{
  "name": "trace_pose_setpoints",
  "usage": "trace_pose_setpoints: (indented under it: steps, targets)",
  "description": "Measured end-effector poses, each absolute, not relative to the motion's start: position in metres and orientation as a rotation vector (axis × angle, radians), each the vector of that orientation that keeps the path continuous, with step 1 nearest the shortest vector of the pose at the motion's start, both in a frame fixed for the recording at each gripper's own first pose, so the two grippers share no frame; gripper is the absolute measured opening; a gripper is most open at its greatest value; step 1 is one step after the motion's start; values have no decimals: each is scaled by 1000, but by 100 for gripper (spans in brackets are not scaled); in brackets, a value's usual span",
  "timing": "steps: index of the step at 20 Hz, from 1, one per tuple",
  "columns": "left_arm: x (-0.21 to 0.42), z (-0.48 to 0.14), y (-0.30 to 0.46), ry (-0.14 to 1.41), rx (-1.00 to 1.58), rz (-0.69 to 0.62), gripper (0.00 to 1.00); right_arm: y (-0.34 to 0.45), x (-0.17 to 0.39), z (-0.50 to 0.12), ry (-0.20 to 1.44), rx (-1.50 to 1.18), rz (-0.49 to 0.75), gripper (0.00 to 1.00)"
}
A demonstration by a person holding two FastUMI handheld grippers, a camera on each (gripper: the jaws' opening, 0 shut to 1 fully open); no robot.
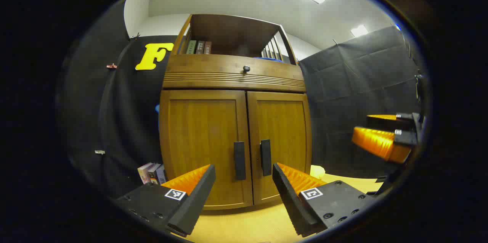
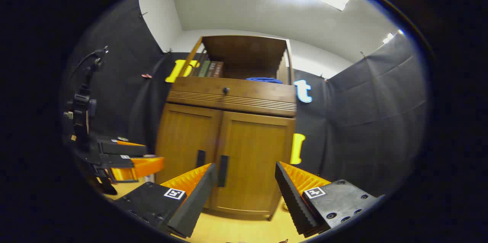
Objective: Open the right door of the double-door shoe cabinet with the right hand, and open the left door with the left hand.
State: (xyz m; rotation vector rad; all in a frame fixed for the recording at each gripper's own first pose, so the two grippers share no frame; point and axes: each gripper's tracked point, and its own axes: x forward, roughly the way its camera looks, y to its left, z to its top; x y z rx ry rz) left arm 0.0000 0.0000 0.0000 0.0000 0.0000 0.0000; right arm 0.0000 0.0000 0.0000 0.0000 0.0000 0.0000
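Cabinet (image 1: 234,132): wooden, standing at the back of the floor against the booth wall, upright. Both doors are seen shut and flush; neither is yet opened.

Left door (image 1: 204,145) and right door (image 1: 280,140): they meet at the centre seam. Each carries a dark vertical handle beside that seam, the left handle (image 1: 239,160) and the right handle (image 1: 265,157) just beside one another.

Drawer (image 1: 234,71): above the doors, with a small knob (image 1: 246,68). Above it an open shelf holds books (image 1: 199,47) and a blue cloth (image 2: 264,80).

Left gripper (image 1: 244,182): fingers spread wide, nothing between them, well apart from the cabinet and roughly aimed at the two handles.

Right gripper (image 2: 246,180): fingers likewise spread and empty, short of the cabinet, aimed right of the handles, at the right door. It is also seen at the right edge of the left gripper view.

Other items: small boxes (image 1: 151,173) on the floor at the cabinet's left foot; a pale object (image 1: 317,170) at its right foot, too small to identify.

Risks judged from this position:
- The handles sit so close that one set of fingers could be closed on the wrong handle, or on both.
- If both grippers are brought to the seam together, they could be knocked against each other.
- A handle pinched only at its edge could be lost once the door is pulled.
- A pull not following the hinge arc could drag or rock the cabinet.
- The left door, swung wide, could be struck against the boxes.
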Motion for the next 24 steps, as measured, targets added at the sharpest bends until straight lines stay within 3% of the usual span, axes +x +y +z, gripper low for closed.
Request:
trace_pose_setpoints:
  steps: [4,13,24]
  targets:
    - [-10,8,12,-17,-11,27,93,31,5,-9,37,4,75,98]
    - [12,3,16,5,-54,19,94,23,21,-11,7,5,-45,96]
    - [41,-5,12,17,-68,11,94,10,42,-25,46,19,-27,97]
